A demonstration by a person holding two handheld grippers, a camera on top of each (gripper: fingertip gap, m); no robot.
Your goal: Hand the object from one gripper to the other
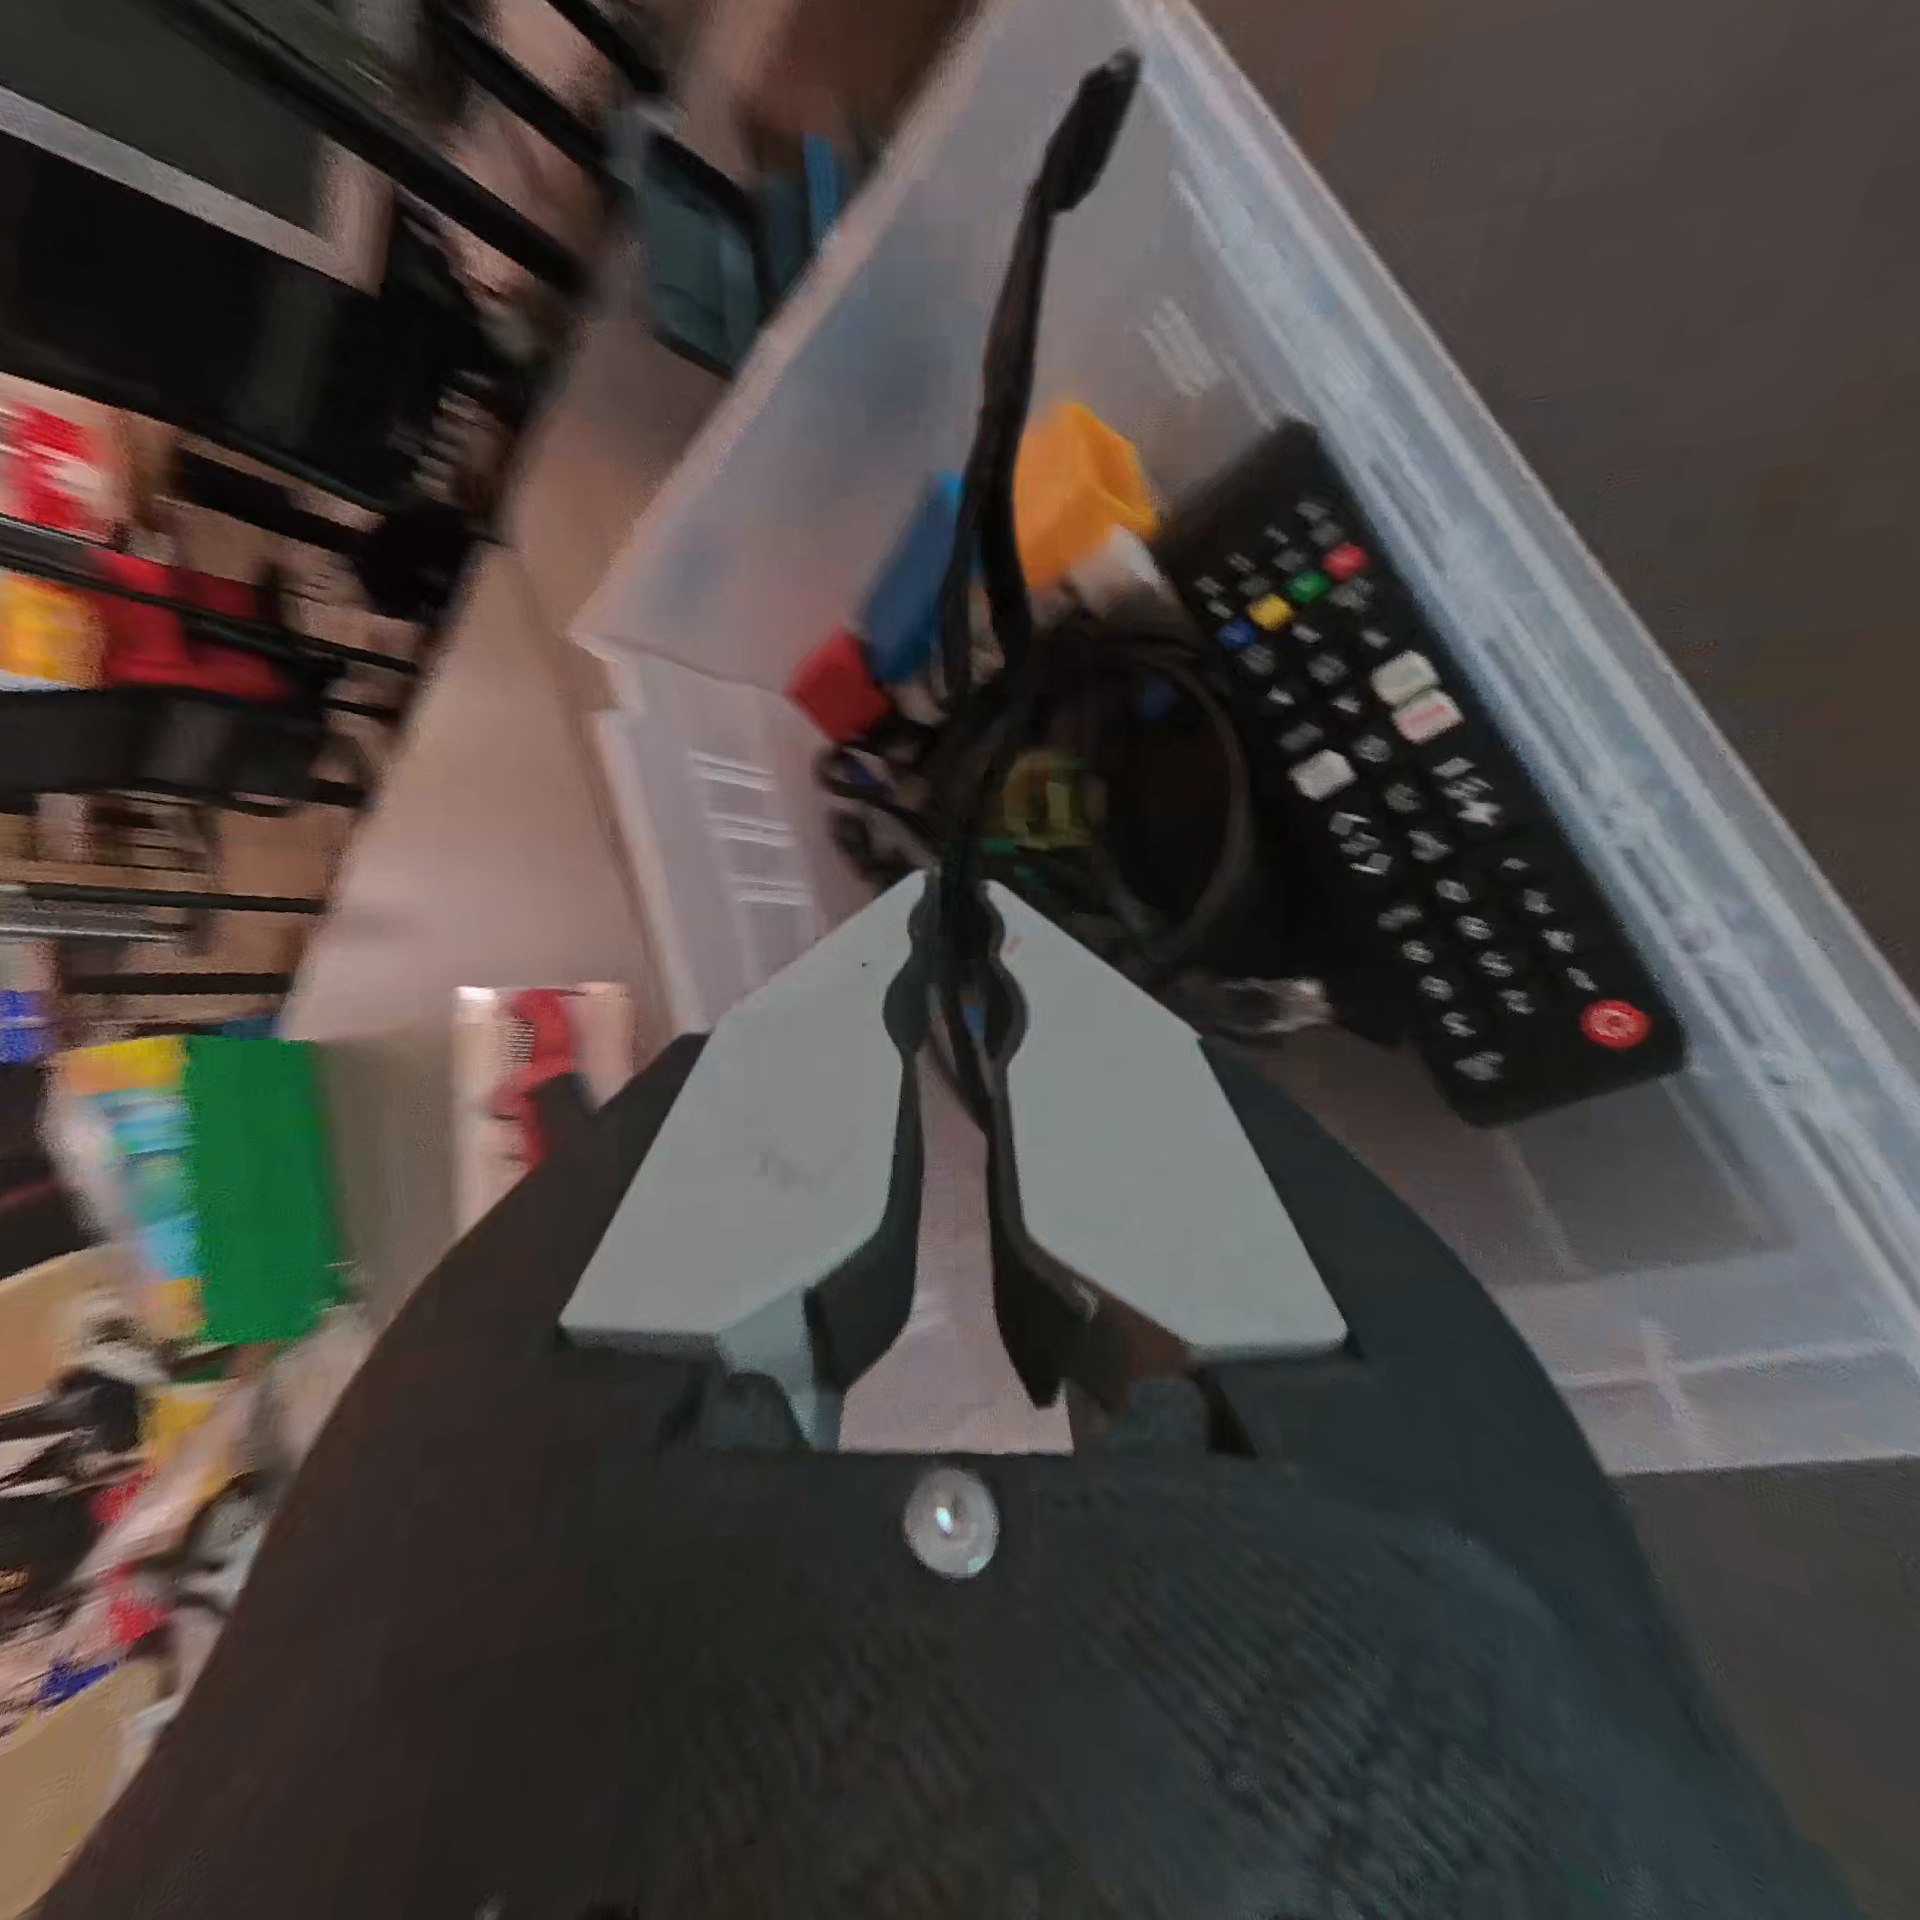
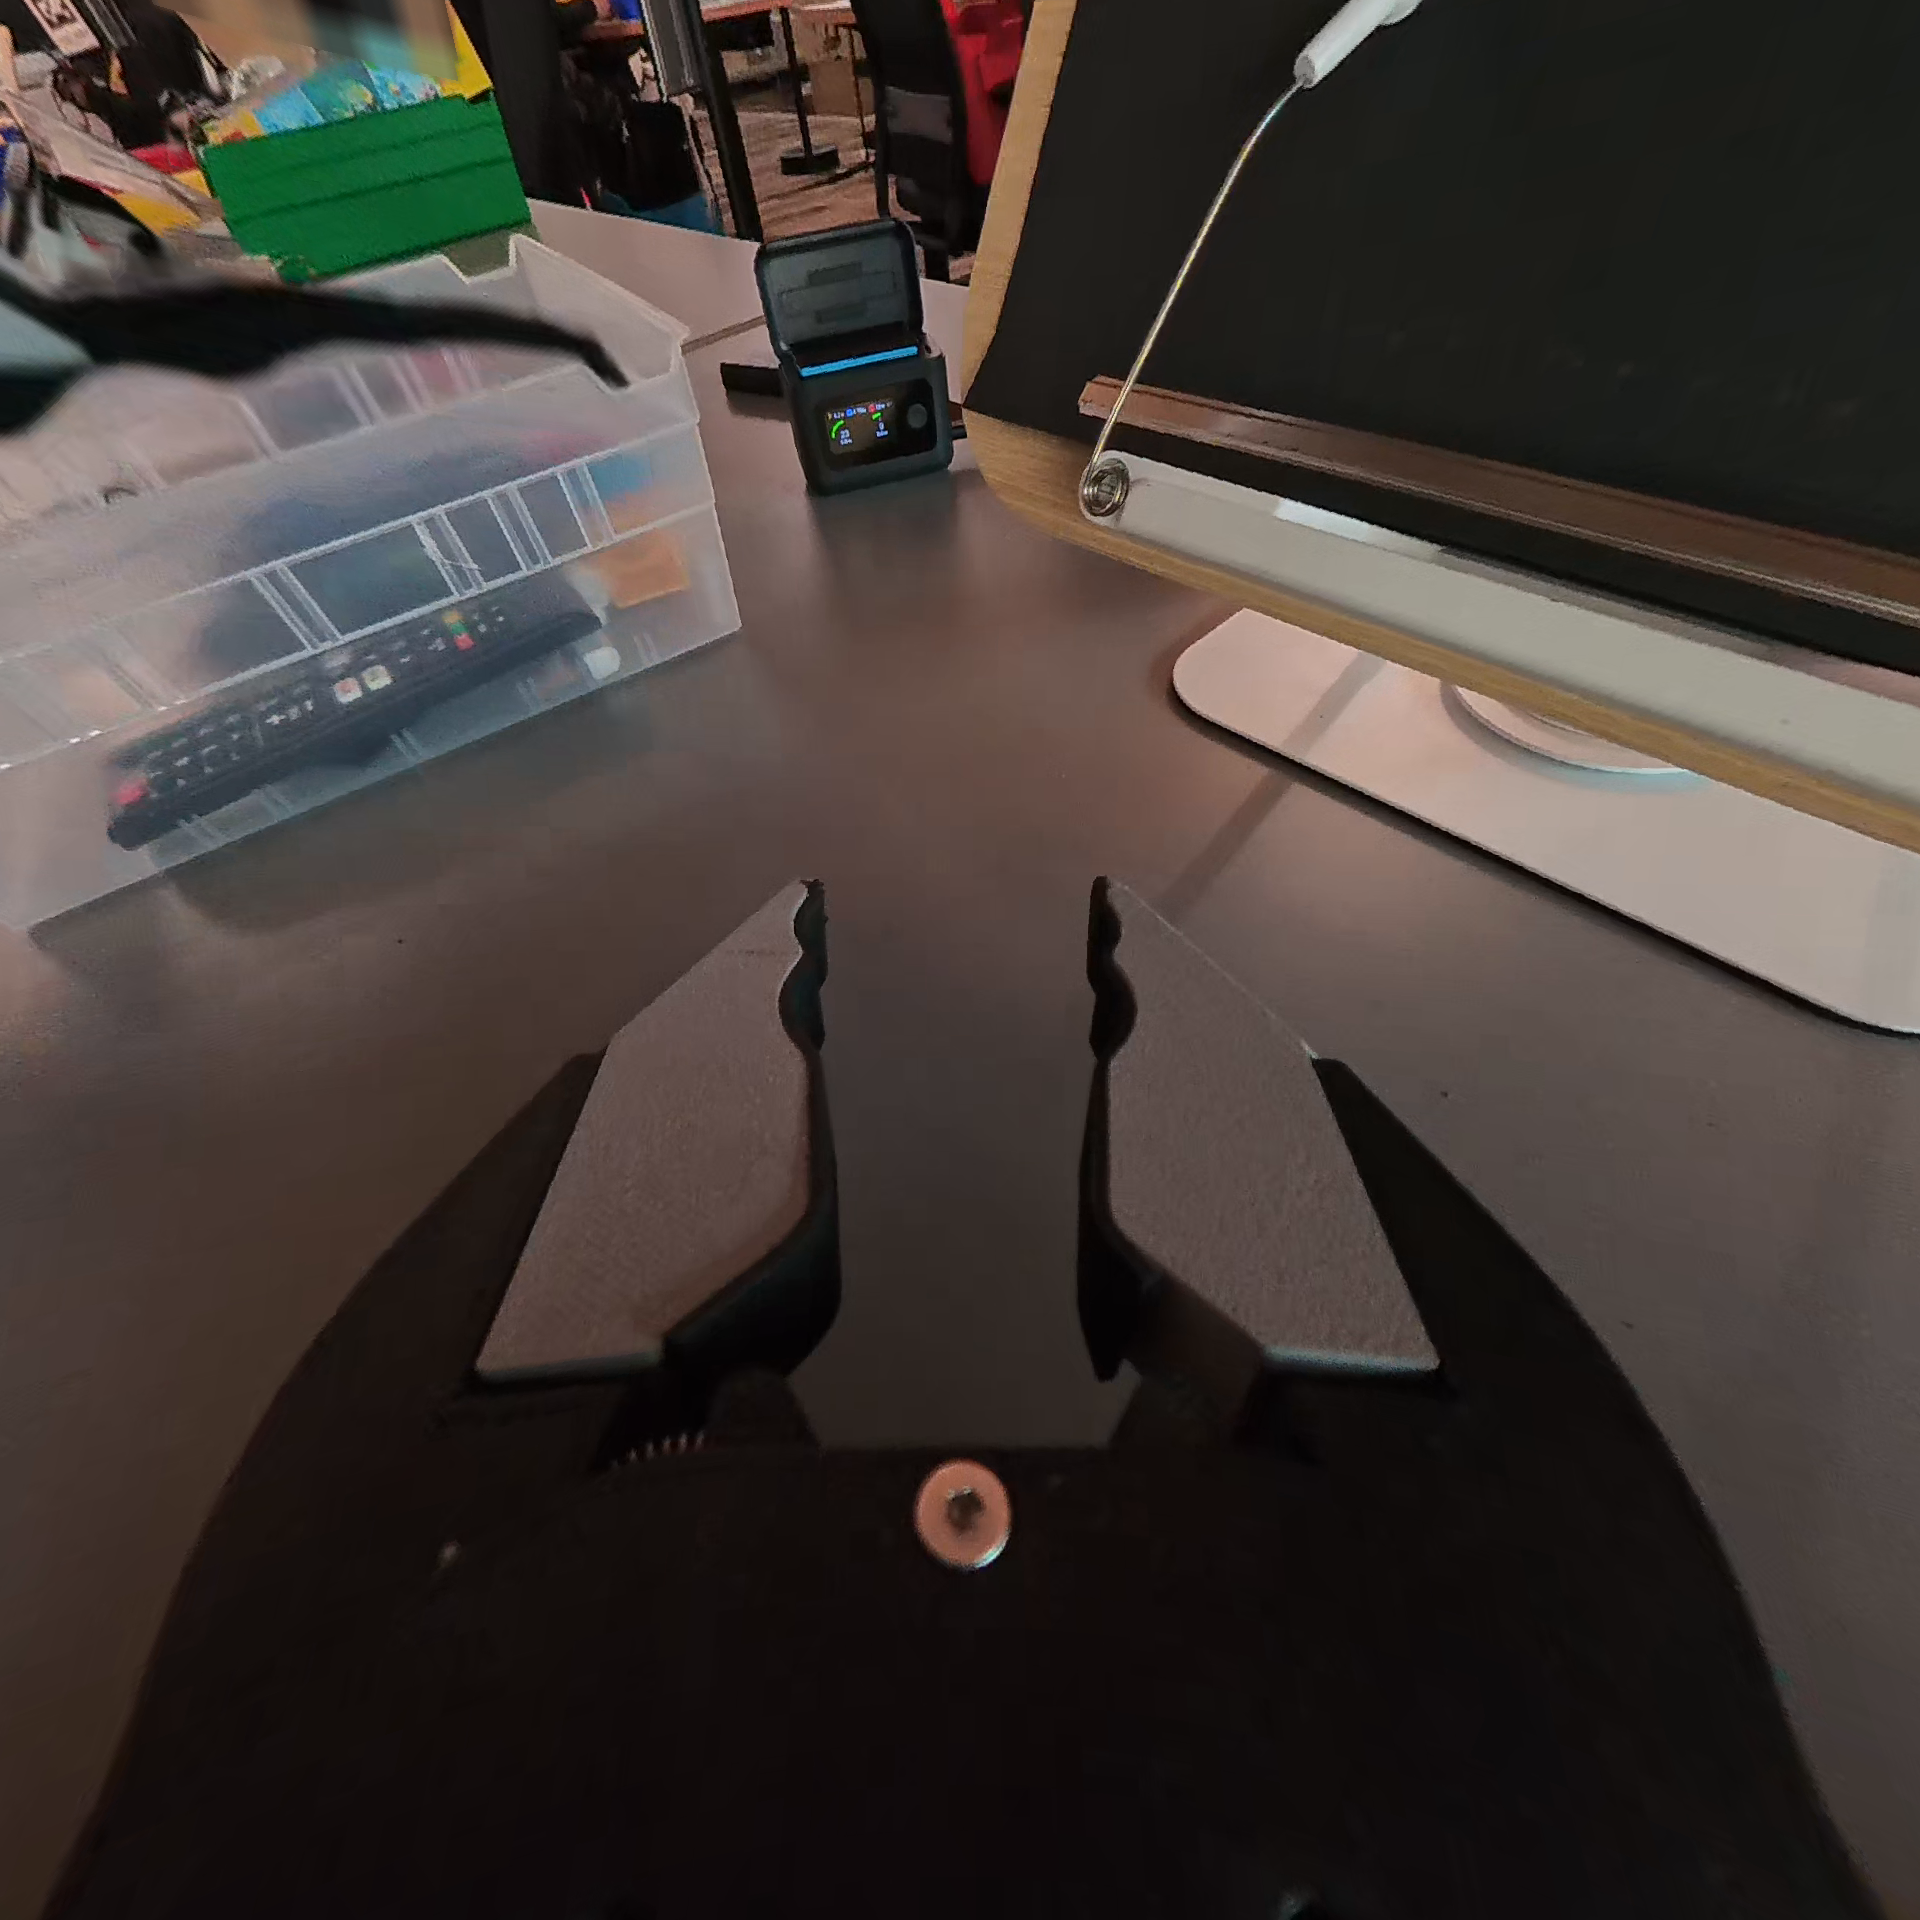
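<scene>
Thin black cable, pinched by left gripper

Left wrist view rolled, close above clear bin; right wrist view level, bin ahead-left.

The left gripper has pale grey fingers on a black body; the right gripper has darker grey fingers, also on black. The cable is black. The bin is clear, frosted plastic. Inside it the remote is black with red, green, yellow and blue buttons, beside an orange block, a blue piece and a red cube. The surface is dark grey-brown. The crate is bright green.
</scene>
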